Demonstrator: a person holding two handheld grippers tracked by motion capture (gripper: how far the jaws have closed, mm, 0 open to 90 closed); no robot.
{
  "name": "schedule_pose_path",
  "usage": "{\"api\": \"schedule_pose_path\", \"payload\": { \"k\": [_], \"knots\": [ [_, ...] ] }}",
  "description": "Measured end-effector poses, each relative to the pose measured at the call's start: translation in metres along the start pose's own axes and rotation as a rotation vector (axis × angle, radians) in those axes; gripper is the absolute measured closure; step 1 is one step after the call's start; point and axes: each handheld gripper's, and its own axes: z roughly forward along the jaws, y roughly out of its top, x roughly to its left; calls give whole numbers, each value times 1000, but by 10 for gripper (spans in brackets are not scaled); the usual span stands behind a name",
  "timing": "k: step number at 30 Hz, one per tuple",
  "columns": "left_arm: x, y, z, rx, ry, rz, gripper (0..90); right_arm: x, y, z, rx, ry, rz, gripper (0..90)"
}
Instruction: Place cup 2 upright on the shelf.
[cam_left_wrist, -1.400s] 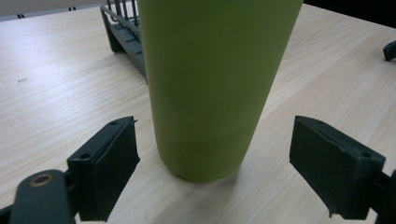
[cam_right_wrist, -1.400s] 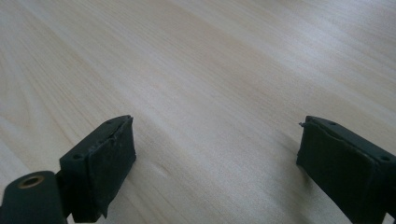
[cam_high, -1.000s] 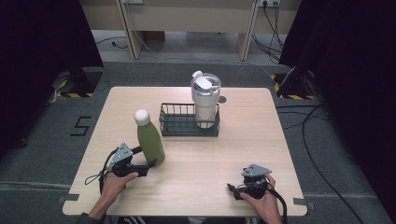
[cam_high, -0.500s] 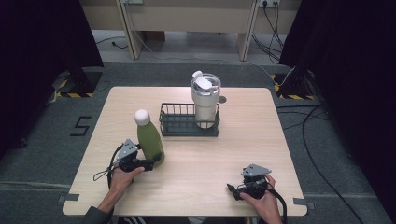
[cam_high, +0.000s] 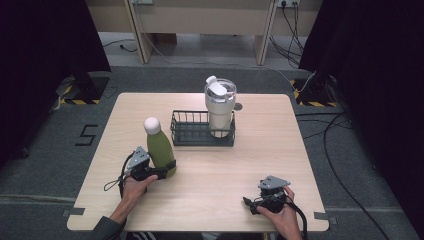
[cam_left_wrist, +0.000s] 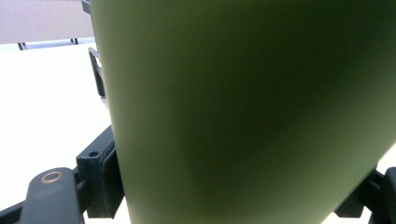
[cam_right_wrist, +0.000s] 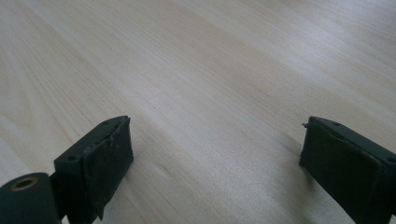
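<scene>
Left claw (cam_high: 167, 170) clamped round lower body of tall olive-green metal bottle with white cap (cam_high: 159, 147), upright on table (cam_high: 210, 195), 8 o'clock of black wire basket (cam_high: 200, 139). Right claw (cam_high: 252, 204) wide open, empty. Grasp step; next needs straight lift, likely basket-bound.

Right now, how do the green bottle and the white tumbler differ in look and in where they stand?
The green bottle is slim with a round white cap; the white tumbler is wider, with a flat lid. The bottle stands on the bare table, while the tumbler stands inside the black wire basket. The left gripper has its jaws around the bottle; nothing holds the tumbler. Both stand upright.
</scene>
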Motion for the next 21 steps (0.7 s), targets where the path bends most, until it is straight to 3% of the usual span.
{"api": "schedule_pose_path", "payload": {
  "k": [5,10,21],
  "knots": [
    [-1,0,0,-2,4,20,191,0,0,0,-1,-1,-4,93],
    [-2,2,0,5,-6,3,195,0,0,0,0,1,-8,91],
    [-4,17,-8,21,16,16,198,0,0,0,0,0,-8,88]
  ]
}}
